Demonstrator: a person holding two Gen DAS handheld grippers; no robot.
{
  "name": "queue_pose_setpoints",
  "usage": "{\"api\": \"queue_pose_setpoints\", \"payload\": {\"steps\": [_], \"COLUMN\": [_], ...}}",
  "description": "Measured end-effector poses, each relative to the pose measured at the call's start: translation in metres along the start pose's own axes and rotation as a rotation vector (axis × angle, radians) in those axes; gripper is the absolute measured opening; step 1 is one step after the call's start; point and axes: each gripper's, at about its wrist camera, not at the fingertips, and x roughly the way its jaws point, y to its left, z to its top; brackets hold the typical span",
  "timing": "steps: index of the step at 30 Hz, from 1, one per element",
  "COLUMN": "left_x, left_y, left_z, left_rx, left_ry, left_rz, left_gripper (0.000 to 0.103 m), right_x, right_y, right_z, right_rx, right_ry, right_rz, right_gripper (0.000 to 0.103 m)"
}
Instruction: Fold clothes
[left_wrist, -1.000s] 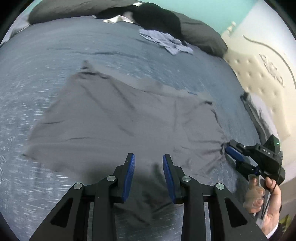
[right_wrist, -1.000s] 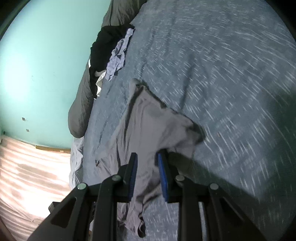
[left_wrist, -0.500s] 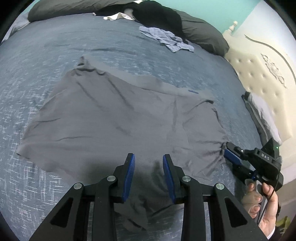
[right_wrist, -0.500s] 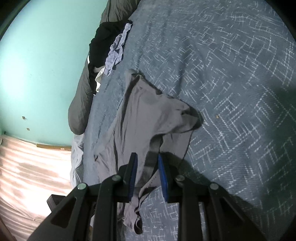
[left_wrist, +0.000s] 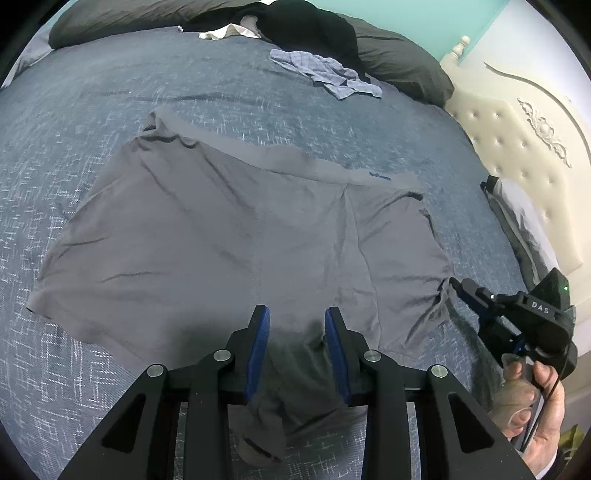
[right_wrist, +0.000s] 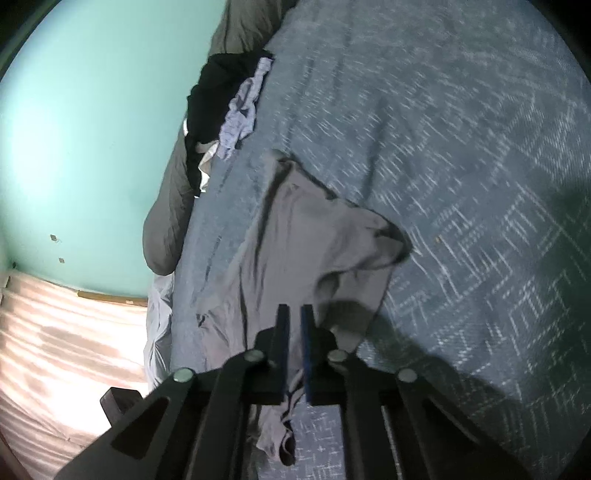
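A pair of grey shorts (left_wrist: 240, 229) lies spread on the blue bedcover (left_wrist: 74, 110), waistband at the far side. My left gripper (left_wrist: 297, 321) hovers over the near middle of the shorts, its jaws apart with the cloth lying below them, not pinched. My right gripper (left_wrist: 458, 286) comes in from the right, held by a hand (left_wrist: 535, 417), and is shut on the right leg's hem, which puckers at its tips. In the right wrist view the same gripper (right_wrist: 291, 314) has its blue pads nearly together, with the grey shorts (right_wrist: 314, 240) bunched between them.
At the far end of the bed lie a blue checked garment (left_wrist: 328, 74), a black heap of clothes (left_wrist: 306, 26) and a dark grey pillow (left_wrist: 402, 66). A cream tufted headboard (left_wrist: 517, 147) stands at the right. A teal wall (right_wrist: 92, 129) runs behind.
The right gripper's jaws have closed on the hem of the shorts' right leg, and the cloth there now puckers. The left gripper has kept its opening and barely moved.
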Motion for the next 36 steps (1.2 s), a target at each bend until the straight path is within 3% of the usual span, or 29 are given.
{"api": "queue_pose_setpoints", "payload": {"steps": [4, 7, 9, 11, 18, 21, 24, 36], "left_x": [-0.001, -0.003, -0.004, -0.004, -0.007, -0.008, -0.008, -0.007], "left_y": [0.001, 0.003, 0.005, 0.006, 0.013, 0.015, 0.016, 0.016], "left_z": [0.001, 0.002, 0.003, 0.003, 0.002, 0.003, 0.003, 0.002], "left_rx": [-0.002, -0.007, -0.01, -0.013, -0.018, -0.02, -0.023, -0.025], "left_ry": [-0.002, -0.01, -0.011, -0.012, -0.011, -0.013, -0.015, -0.008], "left_rz": [0.0, 0.001, 0.003, 0.004, 0.005, 0.004, 0.004, 0.005], "left_gripper": [0.034, 0.034, 0.034, 0.034, 0.034, 0.034, 0.034, 0.034], "right_x": [0.002, 0.003, 0.004, 0.006, 0.016, 0.016, 0.014, 0.006], "right_y": [0.001, -0.006, -0.008, -0.007, -0.004, -0.003, -0.002, 0.004], "right_z": [-0.001, -0.003, -0.003, -0.003, -0.003, -0.003, -0.003, -0.004], "right_rx": [0.002, 0.037, 0.05, 0.045, 0.021, 0.005, -0.012, -0.042], "right_ry": [0.015, 0.017, 0.018, 0.024, 0.032, 0.023, 0.015, -0.002], "right_rz": [-0.009, -0.04, -0.034, -0.03, -0.034, -0.045, -0.057, -0.054], "right_gripper": [0.004, 0.012, 0.037, 0.037, 0.035, 0.02, 0.012, 0.004]}}
